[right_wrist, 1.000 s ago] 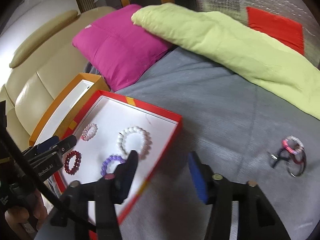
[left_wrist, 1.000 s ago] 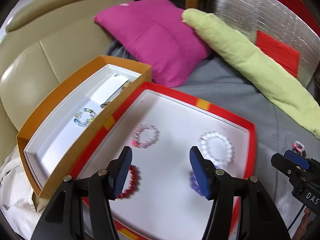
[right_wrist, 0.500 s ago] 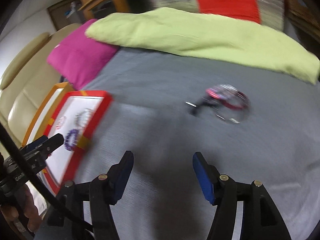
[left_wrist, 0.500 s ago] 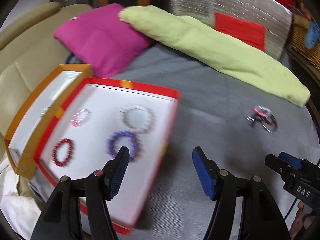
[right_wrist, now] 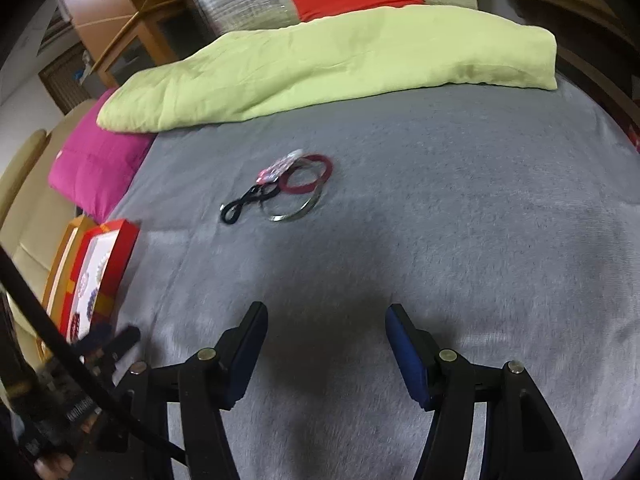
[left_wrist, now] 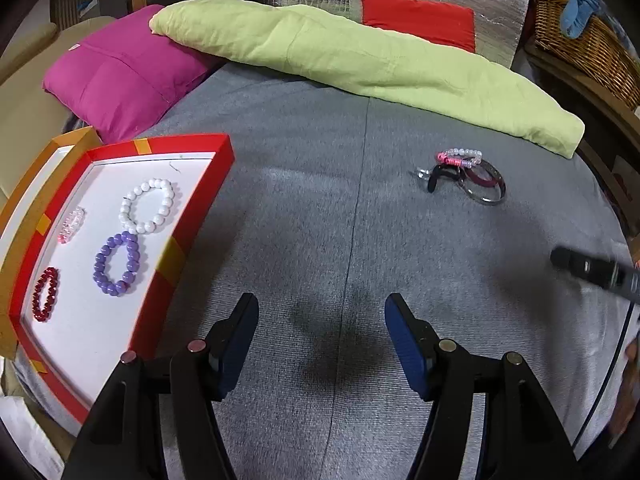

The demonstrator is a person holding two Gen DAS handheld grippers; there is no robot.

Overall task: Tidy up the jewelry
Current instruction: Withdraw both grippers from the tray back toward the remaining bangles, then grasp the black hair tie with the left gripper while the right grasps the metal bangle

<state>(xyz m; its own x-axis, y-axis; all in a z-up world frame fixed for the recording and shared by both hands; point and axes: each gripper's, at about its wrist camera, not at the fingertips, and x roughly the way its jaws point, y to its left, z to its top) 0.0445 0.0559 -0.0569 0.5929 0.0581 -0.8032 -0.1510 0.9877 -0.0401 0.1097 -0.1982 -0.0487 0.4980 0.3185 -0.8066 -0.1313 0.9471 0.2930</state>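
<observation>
Jewelry pile [left_wrist: 464,176] – bangles tangled with a beaded bracelet, pieces hard to separate – lies on the grey cover [left_wrist: 320,220], well ahead of your left gripper [left_wrist: 322,340] and right gripper [right_wrist: 326,346]. Both grippers are released, empty. The red tray [left_wrist: 192,216], left of the pile, holds four bracelets – its near corner is cut off.

Grey bed [left_wrist: 320,208], magenta pillow [left_wrist: 120,68] (against beige sofa [left_wrist: 20,92]), wicker basket [left_wrist: 588,40].

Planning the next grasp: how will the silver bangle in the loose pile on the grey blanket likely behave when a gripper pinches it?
The silver bangle looks like a thin rigid hoop, so it should probably keep its shape. Its shiny band may slip between flat pads. It overlaps the dark red bangle and the black loop, so lifting it could drag those along.
</observation>
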